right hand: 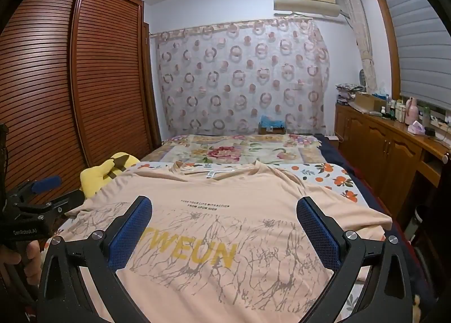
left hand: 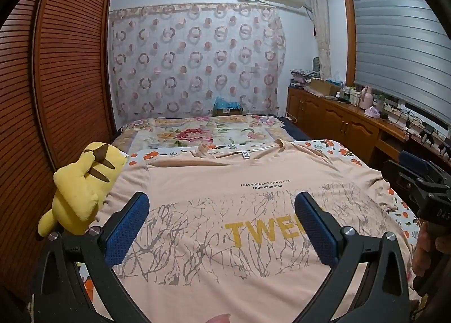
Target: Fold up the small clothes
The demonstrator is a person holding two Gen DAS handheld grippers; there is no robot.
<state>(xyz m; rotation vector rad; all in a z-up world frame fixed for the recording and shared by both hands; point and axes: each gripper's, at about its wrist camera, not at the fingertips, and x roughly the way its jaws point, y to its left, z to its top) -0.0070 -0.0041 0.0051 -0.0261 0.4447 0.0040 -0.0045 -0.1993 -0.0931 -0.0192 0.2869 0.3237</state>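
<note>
A peach T-shirt (left hand: 214, 179) (right hand: 231, 190) with yellow letters and a grey branch print lies spread flat on the bed, collar at the far end. My left gripper (left hand: 222, 204) hovers over its near half, jaws wide open, nothing between the blue pads (left hand: 129, 227). Over the shirt's near middle, my right gripper (right hand: 224, 208) also stands open and empty. The right gripper's body shows at the right edge of the left wrist view, and the left gripper's body at the left edge of the right wrist view, held by a hand.
A yellow plush toy (left hand: 81, 184) (right hand: 104, 173) sits at the shirt's left sleeve, by the brown slatted wardrobe (left hand: 56, 74). A floral bedspread (left hand: 203, 131) covers the far bed. A wooden cabinet (right hand: 389, 148) with bottles runs along the right. An orange-print sheet (right hand: 332, 176) lies under the shirt.
</note>
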